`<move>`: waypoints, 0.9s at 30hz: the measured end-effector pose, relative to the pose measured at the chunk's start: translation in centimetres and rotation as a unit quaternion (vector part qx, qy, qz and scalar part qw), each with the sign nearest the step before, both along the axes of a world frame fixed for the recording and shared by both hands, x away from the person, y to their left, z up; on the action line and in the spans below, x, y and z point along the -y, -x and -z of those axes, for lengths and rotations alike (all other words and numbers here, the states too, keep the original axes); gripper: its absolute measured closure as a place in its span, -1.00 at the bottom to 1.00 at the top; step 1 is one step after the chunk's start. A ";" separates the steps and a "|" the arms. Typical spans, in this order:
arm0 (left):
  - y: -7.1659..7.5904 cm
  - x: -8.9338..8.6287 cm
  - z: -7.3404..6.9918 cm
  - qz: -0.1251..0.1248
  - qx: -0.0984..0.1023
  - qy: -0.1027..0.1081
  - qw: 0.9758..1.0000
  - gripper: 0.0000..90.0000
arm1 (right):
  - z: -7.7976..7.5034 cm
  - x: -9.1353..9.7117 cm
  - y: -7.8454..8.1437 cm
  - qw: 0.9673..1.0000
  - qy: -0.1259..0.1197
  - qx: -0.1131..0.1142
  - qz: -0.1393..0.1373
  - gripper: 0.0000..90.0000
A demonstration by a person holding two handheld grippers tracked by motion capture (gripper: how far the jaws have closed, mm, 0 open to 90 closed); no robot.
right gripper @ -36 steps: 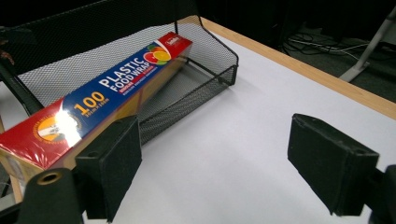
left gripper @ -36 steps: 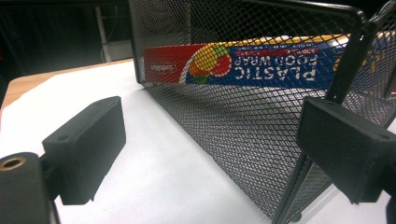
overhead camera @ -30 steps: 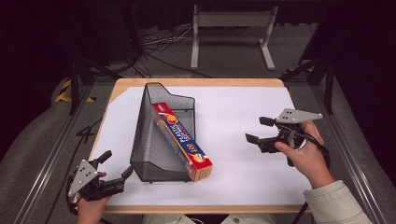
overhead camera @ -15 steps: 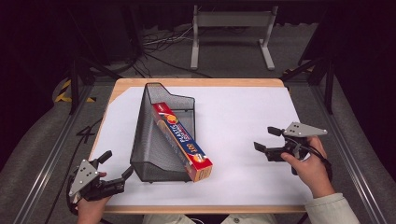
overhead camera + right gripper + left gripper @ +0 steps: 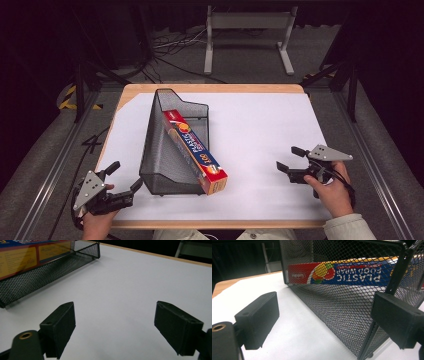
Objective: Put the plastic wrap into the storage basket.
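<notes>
The white-covered bench carries a black mesh basket. A plastic wrap box lies slanted inside it (one end poking out). Left hand-held gripper, open and empty, sits just beside the basket; right hand-held gripper, equally wide open, hangs well apart from it.

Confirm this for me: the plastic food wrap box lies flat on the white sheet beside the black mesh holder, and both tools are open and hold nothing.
One thing is wrong: the plastic food wrap box does not lie beside the black mesh holder. It sits inside it, leaning, with its near end poking out of the open front, as the high view shows. The rest holds: the left tool and right tool are both open and hold nothing.
</notes>
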State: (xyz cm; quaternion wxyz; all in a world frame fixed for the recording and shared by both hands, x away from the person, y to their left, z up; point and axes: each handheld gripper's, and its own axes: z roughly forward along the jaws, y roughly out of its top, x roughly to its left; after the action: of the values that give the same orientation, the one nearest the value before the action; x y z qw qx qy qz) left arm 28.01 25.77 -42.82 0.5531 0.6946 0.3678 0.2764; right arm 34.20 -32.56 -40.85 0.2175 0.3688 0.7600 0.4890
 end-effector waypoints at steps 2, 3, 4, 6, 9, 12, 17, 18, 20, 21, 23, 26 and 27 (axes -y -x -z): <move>0.0 0.0 0.0 0.001 0.000 -0.001 1.000 -0.80 | 0.3 0.1 0.1 1.000 0.000 0.000 0.001 -0.60; 0.0 0.0 0.0 0.001 0.000 0.000 1.000 -0.80 | 0.5 0.2 0.2 1.000 0.001 0.000 0.001 -0.60; 0.0 0.1 0.0 0.002 0.000 -0.001 1.000 -0.80 | 0.7 0.3 0.4 1.000 0.001 0.001 0.000 -0.60; 0.0 0.0 0.0 0.002 0.000 0.000 1.000 -0.80 | 1.3 0.4 0.7 1.000 -0.003 0.005 0.002 -0.60; -0.1 0.0 0.0 0.004 -0.002 0.001 1.000 -0.80 | 2.0 0.7 1.3 1.000 0.003 0.005 0.002 -0.60; -0.2 0.0 0.1 0.003 -0.008 -0.003 1.000 -0.81 | 2.4 1.0 1.7 1.000 -0.001 0.000 0.005 -0.60; -0.4 0.0 0.2 0.000 -0.022 -0.003 1.000 -0.81 | 3.3 1.2 2.0 1.000 0.016 -0.008 0.006 -0.61; -0.5 0.0 0.3 -0.001 -0.022 -0.002 1.000 -0.81 | 3.3 1.2 2.0 1.000 0.017 -0.008 0.004 -0.61; -0.6 -0.1 0.3 -0.001 -0.026 0.000 1.000 -0.81 | 3.2 1.3 2.0 1.000 0.015 -0.005 0.006 -0.61; -0.6 -0.1 0.3 -0.001 -0.031 0.000 1.000 -0.81 | 3.3 1.3 2.0 1.000 0.013 -0.007 0.009 -0.61; -0.8 -0.1 0.4 0.002 -0.040 0.002 0.999 -0.81 | 3.3 1.3 2.0 1.000 0.012 -0.006 0.009 -0.61; -0.9 -0.2 0.4 0.001 -0.049 0.000 0.999 -0.81 | 3.2 1.3 2.0 1.000 0.013 -0.001 0.010 -0.61; -0.9 -0.2 0.4 0.000 -0.051 0.001 0.999 -0.82 | 3.1 1.4 2.0 1.000 0.011 0.000 0.011 -0.61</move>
State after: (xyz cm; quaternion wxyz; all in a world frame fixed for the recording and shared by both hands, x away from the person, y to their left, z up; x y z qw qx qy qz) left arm 28.90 25.94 -43.24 0.5345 0.7071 0.3960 0.2398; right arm 32.18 -33.93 -43.99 0.2270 0.3748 0.7612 0.4782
